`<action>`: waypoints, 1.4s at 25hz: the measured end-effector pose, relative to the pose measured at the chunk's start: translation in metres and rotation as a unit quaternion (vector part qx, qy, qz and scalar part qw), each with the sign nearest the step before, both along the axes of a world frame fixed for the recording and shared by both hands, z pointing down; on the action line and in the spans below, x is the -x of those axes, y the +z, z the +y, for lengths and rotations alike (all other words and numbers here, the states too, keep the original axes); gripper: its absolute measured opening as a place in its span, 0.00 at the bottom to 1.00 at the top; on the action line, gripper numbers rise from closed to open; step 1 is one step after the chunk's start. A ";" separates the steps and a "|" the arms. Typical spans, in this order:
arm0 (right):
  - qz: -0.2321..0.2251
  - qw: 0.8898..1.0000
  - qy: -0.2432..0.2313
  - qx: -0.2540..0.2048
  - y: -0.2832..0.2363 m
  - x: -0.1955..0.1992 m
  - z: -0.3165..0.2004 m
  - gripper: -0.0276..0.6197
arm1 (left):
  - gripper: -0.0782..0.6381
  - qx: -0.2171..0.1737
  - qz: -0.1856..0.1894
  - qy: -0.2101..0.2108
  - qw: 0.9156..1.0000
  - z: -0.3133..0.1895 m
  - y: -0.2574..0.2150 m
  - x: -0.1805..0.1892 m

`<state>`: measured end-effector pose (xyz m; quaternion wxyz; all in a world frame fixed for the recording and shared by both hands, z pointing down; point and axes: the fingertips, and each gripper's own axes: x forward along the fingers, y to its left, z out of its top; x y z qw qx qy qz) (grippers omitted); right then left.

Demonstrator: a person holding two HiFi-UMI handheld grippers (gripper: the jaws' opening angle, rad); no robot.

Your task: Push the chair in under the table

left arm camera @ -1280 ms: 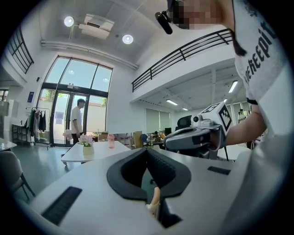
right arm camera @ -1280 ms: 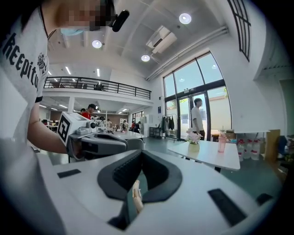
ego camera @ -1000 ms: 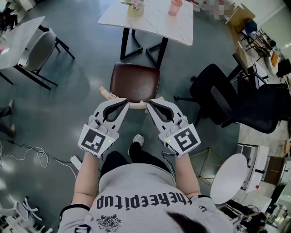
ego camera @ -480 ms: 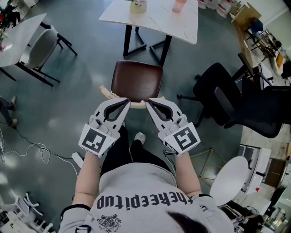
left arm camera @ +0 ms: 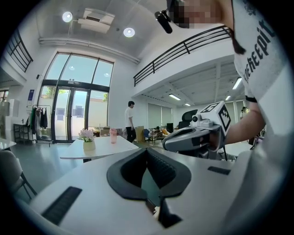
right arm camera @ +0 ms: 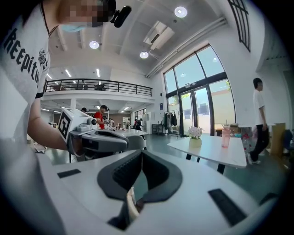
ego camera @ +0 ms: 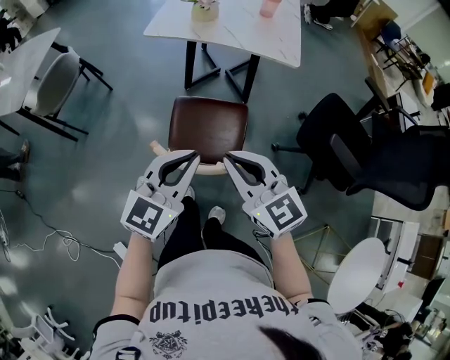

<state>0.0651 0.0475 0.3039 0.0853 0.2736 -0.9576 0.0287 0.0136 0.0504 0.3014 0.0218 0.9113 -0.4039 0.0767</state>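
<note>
A: The left claw (ego camera: 190, 159) and right claw (ego camera: 229, 159) are each pressed shut on the chair's pale back rail (ego camera: 209, 169). What's the risk?
B: It's a thin rail. An uneven shove could slip it, or swing the chair (ego camera: 208, 121) into the black legs (ego camera: 219, 70).
A: Is there room?
B: The seat sits just short of the surface (ego camera: 232, 31), and the office chair (ego camera: 337, 148) is well off to the right.

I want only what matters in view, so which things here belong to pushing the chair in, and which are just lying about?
For the job: brown chair; white table ahead of it; left gripper and right gripper, both shut, at its backrest.
Just lying about: flower pot, pink cup, black office chair, grey chair, floor cable.
</note>
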 end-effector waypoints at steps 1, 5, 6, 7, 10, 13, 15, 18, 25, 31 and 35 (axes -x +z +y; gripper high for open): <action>0.003 1.000 0.002 0.002 0.002 0.001 -0.002 0.06 | 0.13 0.001 0.000 0.003 1.000 -0.002 0.001 0.000; 0.010 1.000 0.009 0.008 0.009 0.007 -0.010 0.06 | 0.13 0.010 -0.005 0.020 1.000 -0.011 0.008 0.003; 0.012 1.000 0.011 0.010 0.011 0.009 -0.012 0.06 | 0.13 0.013 -0.006 0.024 1.000 -0.014 0.011 0.005; 0.014 1.000 0.012 0.013 0.014 0.011 -0.014 0.06 | 0.13 0.016 -0.008 0.027 0.999 -0.016 0.014 0.007; 0.024 0.999 0.013 0.021 0.023 0.016 -0.020 0.06 | 0.13 0.023 -0.014 0.038 0.999 -0.024 0.024 0.012; 0.037 0.999 0.017 0.032 0.032 0.021 -0.027 0.06 | 0.13 0.034 -0.021 0.048 0.998 -0.030 0.036 0.018; 0.045 0.998 0.017 0.039 0.038 0.024 -0.031 0.06 | 0.13 0.038 -0.026 0.053 0.998 -0.034 0.043 0.022; 0.056 0.997 0.017 0.046 0.049 0.029 -0.034 0.07 | 0.13 0.039 -0.039 0.062 0.997 -0.039 0.055 0.026; 0.092 0.994 -0.002 0.066 0.081 0.039 -0.033 0.09 | 0.13 0.058 -0.069 0.096 0.991 -0.039 0.086 0.027; 0.117 0.989 -0.016 0.084 0.105 0.040 -0.029 0.12 | 0.13 0.075 -0.109 0.127 0.983 -0.033 0.117 0.023; 0.137 0.986 -0.026 0.094 0.122 0.039 -0.025 0.15 | 0.13 0.083 -0.144 0.144 0.976 -0.030 0.138 0.021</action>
